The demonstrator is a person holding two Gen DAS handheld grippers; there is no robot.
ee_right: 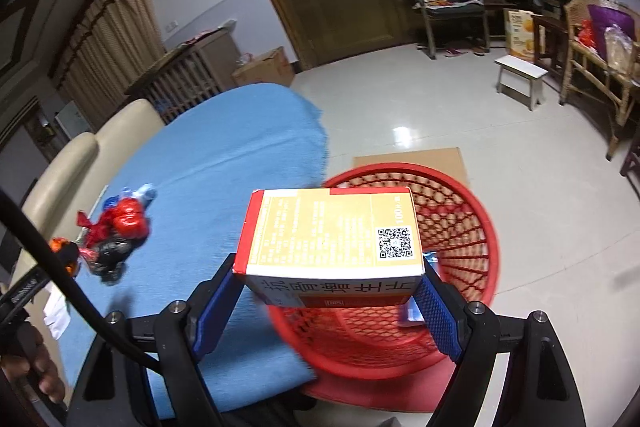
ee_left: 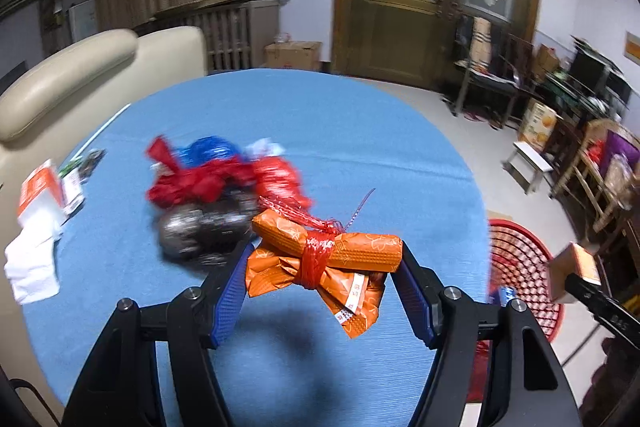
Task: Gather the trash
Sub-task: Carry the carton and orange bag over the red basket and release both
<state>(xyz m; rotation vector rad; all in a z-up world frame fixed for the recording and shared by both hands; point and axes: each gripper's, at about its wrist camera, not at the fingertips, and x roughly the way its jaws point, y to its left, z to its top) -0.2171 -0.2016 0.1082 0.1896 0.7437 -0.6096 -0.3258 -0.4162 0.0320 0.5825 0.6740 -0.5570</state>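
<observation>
My left gripper [ee_left: 326, 267] is shut on an orange wrapper bundle [ee_left: 340, 255] tied with red netting, held above the blue-covered table [ee_left: 360, 131]. A heap of red, blue and black wrappers [ee_left: 216, 195] lies on the table just beyond it; it also shows in the right wrist view [ee_right: 114, 231]. My right gripper [ee_right: 330, 287] is shut on a red and tan medicine box [ee_right: 332, 231], held over the near rim of the red mesh basket [ee_right: 460, 227]. The basket [ee_left: 524, 267] and the box [ee_left: 574, 277] show at the right of the left wrist view.
White paper and an orange-white box [ee_left: 38, 211] lie at the table's left edge. A cream sofa [ee_left: 80, 75] stands behind the table. Flat cardboard [ee_right: 412, 157] lies on the tiled floor by the basket. A white stool [ee_right: 520, 75] and wooden chairs [ee_right: 592, 39] stand at the right.
</observation>
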